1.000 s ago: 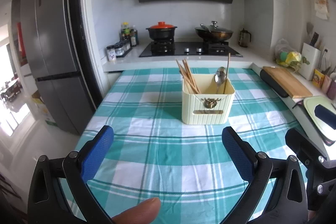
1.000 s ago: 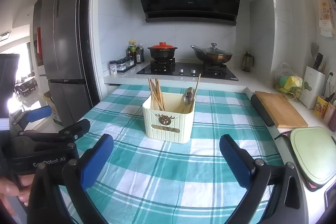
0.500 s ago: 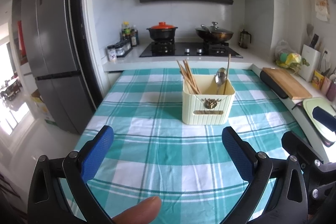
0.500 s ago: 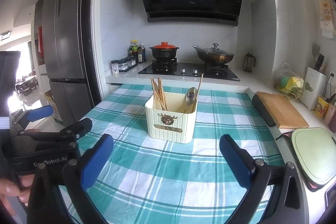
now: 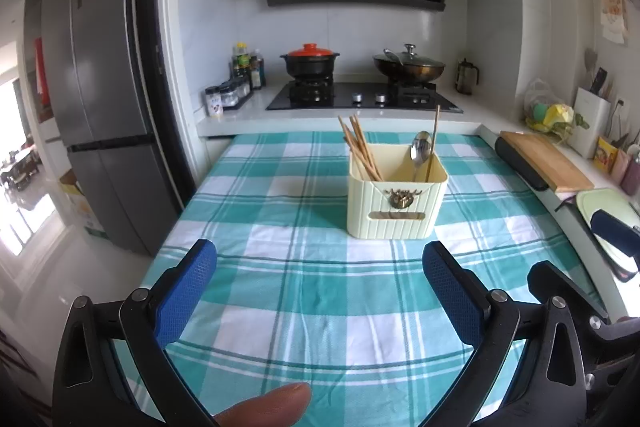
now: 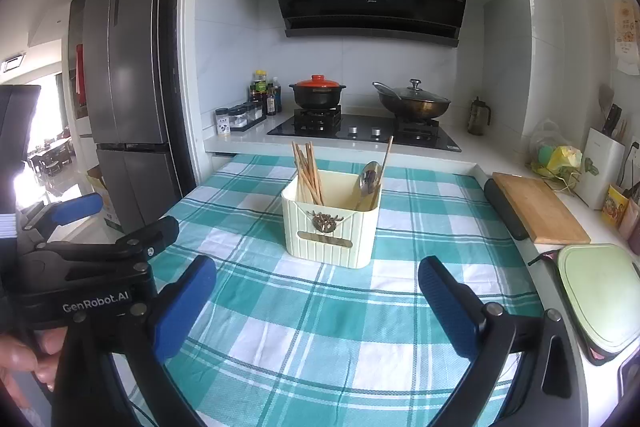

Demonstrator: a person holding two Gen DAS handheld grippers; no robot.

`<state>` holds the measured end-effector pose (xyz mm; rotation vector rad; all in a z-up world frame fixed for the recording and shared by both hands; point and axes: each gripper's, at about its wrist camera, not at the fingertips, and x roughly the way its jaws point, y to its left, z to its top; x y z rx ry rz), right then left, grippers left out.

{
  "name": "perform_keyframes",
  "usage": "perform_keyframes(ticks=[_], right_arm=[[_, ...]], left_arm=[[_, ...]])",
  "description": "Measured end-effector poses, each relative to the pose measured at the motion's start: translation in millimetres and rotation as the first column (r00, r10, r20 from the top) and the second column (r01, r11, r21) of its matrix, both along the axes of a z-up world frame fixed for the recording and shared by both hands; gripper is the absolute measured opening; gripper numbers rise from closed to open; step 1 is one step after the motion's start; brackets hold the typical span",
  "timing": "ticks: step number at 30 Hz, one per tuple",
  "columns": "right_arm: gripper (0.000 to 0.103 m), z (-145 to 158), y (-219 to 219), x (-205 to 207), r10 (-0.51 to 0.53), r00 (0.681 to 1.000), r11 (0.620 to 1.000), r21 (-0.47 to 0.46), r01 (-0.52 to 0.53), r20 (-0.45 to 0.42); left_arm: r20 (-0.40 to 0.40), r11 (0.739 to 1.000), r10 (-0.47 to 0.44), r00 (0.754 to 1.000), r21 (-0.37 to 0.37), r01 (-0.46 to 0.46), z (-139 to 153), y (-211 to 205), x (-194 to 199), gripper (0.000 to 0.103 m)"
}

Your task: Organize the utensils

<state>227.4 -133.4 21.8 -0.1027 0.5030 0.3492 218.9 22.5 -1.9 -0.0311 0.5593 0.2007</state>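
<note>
A cream utensil holder stands upright on the green checked tablecloth. It also shows in the right wrist view. Several wooden chopsticks lean in its left compartment. A metal spoon and one more chopstick stand in its right compartment. My left gripper is open and empty, above the cloth in front of the holder. My right gripper is open and empty, also short of the holder. The left gripper shows at the left of the right wrist view.
A stove with a red-lidded pot and a wok is behind the table. A wooden cutting board and a green board lie on the right counter. A fridge stands at the left.
Both grippers have drifted slightly; the holder looks marginally lower and closer in the views. Nothing was grasped or released.
</note>
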Motion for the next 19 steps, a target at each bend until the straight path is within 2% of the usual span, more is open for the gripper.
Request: perform_keyframes(ticks=[14, 17, 19], right_arm=[[0.103, -0.8, -0.1, 0.7, -0.006, 1.0, 1.0, -0.004, 0.006, -0.009], [0.103, -2.1, -1.7, 1.3, -0.008, 1.0, 1.0, -0.004, 0.008, -0.014], [0.103, -2.6, -2.4, 1.9, -0.009, 1.0, 1.0, -0.003, 0.009, -0.017]], left_arm=[[0.007, 1.0, -0.003, 1.0, -0.008, 0.004, 1.7, -0.7, -1.7, 0.103], [0.007, 1.0, 0.024, 1.0, -0.018, -0.024, 2.2, -0.3, -4.2, 0.103], [0.002, 1.0, -0.001, 1.0, -0.019, 0.001, 1.9, -2.6, -3.6, 0.103]])
